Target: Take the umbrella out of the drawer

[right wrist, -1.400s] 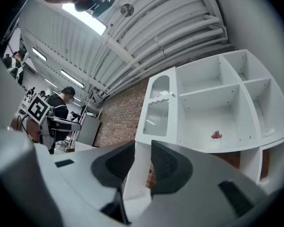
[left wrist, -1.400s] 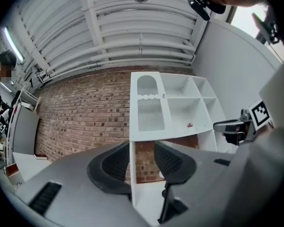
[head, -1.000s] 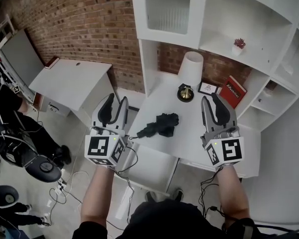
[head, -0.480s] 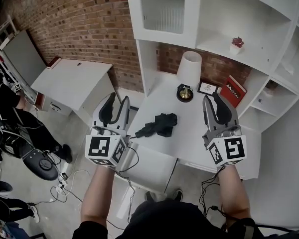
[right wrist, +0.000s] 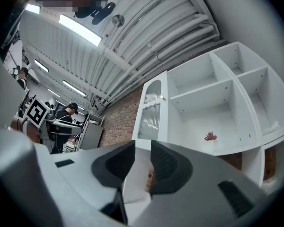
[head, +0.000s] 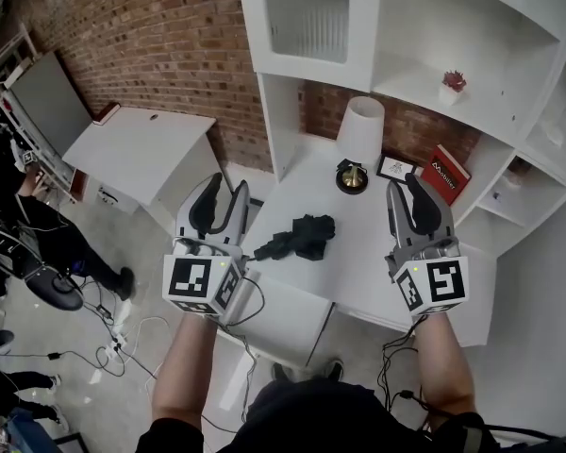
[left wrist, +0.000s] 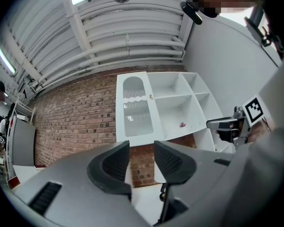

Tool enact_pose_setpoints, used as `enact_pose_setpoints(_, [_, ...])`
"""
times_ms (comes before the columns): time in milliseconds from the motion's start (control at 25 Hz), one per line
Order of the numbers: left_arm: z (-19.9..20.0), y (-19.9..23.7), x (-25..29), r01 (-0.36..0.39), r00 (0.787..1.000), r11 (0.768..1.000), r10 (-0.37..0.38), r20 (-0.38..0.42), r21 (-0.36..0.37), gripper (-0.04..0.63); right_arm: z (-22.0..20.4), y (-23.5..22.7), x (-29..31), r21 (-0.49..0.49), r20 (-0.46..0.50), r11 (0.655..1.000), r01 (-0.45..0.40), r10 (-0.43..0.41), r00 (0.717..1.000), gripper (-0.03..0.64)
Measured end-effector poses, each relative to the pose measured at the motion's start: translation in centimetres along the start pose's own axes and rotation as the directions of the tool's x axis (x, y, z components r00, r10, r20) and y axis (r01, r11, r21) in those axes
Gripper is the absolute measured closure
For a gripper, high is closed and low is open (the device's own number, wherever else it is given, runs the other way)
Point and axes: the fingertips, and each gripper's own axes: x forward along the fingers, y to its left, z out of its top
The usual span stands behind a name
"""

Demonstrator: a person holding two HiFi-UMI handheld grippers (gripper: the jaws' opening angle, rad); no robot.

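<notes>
Umbrella's (head: 302,237) on the worktop (head: 368,258), left tool (head: 223,196) and right tool (head: 408,194) both released; I'd back away without nudging it.

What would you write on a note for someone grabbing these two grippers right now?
Left gripper: jaws a little apart, nothing between them, held in the air off the desk's left front corner.
Right gripper: jaws a little apart, empty, held over the right side of the white desk.
Black folded umbrella: lying on the desk top, in front of the lamp, touched by neither gripper.
Drawer: seems pulled out below the desk's front edge.
Done: the umbrella is out of the drawer.
Left: probably nothing, except perhaps shutting the drawer.
</notes>
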Motion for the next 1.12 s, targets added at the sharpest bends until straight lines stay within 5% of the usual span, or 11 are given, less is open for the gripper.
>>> enact_pose_setpoints(1120, [-0.9, -3.4, 1.6, -0.039, 0.997, 0.999, 0.041, -0.065, 0.032, 0.434, -1.5, -4.5, 0.2, 0.046, 0.014, 0.998, -0.04, 0.039, 0.999, 0.538])
